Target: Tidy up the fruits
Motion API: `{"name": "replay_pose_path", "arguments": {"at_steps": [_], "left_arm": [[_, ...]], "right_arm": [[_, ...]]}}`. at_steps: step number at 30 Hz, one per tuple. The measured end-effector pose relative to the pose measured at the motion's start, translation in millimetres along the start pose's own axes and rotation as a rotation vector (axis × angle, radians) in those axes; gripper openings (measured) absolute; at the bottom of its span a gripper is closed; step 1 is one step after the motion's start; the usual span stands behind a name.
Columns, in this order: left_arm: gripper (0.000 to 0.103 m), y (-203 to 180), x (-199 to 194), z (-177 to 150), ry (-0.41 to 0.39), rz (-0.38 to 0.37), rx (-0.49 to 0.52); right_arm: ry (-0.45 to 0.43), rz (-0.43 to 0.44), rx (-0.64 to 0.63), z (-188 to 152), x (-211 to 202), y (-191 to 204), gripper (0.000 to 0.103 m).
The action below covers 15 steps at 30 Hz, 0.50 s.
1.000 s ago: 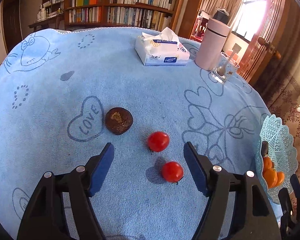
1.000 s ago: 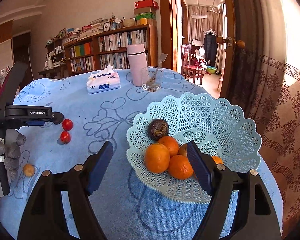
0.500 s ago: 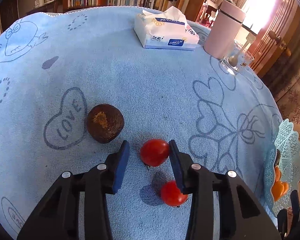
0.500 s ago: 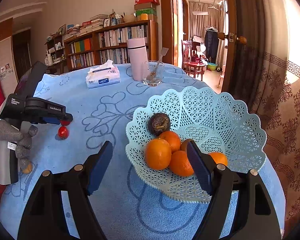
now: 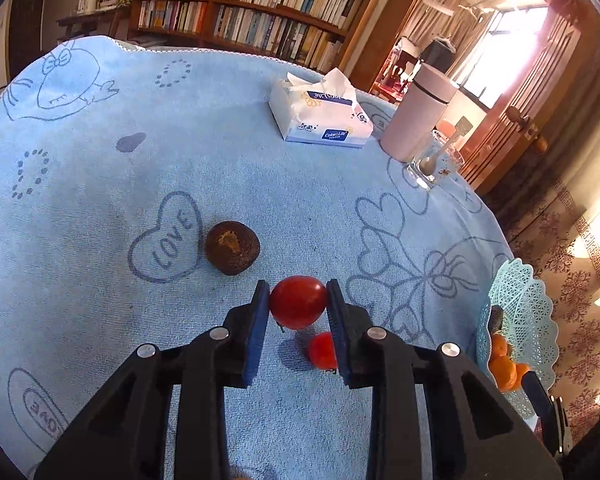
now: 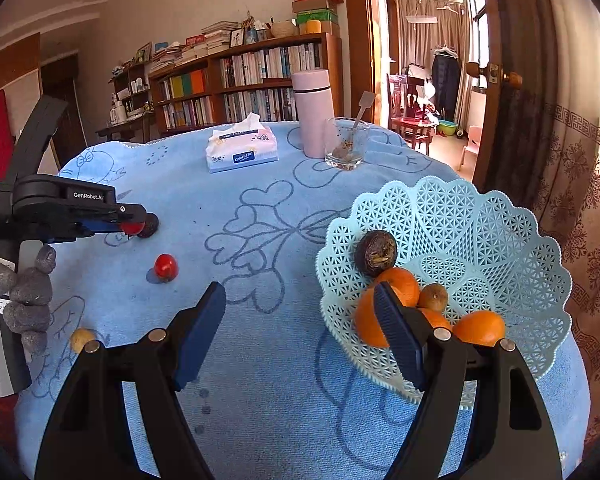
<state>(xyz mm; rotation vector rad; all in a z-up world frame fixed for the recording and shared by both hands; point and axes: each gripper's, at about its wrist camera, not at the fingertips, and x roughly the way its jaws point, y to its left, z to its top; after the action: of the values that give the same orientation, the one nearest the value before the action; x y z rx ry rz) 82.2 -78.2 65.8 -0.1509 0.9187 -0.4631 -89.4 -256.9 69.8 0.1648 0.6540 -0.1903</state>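
My left gripper [image 5: 298, 283] is closing on a red tomato [image 5: 298, 304], its blue pads pressing both sides. From the right wrist view the same gripper [image 6: 134, 226] holds that tomato [image 6: 131, 227] in a gloved hand [image 6: 28, 292]. A second tomato [image 5: 322, 350] [image 6: 166, 267] lies on the blue cloth just below it. A dark brown round fruit [image 5: 232, 247] [image 6: 150, 224] rests beside the "LOVE" heart. My right gripper [image 6: 300, 292] stands open with nothing in it, next to the pale green lattice basket [image 6: 480, 220] [image 5: 528, 312] holding oranges [image 6: 480, 326] and another dark fruit [image 6: 376, 254].
At the table's far side stand a tissue box [image 5: 320, 114] [image 6: 242, 150], a pink flask [image 5: 418, 120] [image 6: 312, 114] and a glass with a spoon [image 5: 432, 164] [image 6: 346, 148]. A small yellow fruit [image 6: 82, 338] lies near the left edge. The basket sits near the table's right edge.
My left gripper moved forward over the farther tomato and its jaws went from wide open to closed on it. The right gripper shifted slightly left of the basket and stayed open.
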Motion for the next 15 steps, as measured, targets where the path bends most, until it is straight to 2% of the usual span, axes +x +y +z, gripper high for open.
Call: {"name": "replay_pose_path", "arguments": {"at_steps": [4,12,15], "left_arm": [[0.029,6.6,-16.6,-2.1,-0.059,0.026,-0.002],[0.029,31.9,-26.0,-3.6,-0.089,0.050,-0.059],[0.029,39.0,-29.9,-3.2,-0.105,0.067,-0.074]], "right_arm": [[0.057,0.090,-0.035,7.6,15.4,22.9,0.078],[0.208,0.230,-0.035,21.4,67.7,62.2,0.077],[0.265,0.264,-0.032,23.7,86.7,74.6,0.069]]}}
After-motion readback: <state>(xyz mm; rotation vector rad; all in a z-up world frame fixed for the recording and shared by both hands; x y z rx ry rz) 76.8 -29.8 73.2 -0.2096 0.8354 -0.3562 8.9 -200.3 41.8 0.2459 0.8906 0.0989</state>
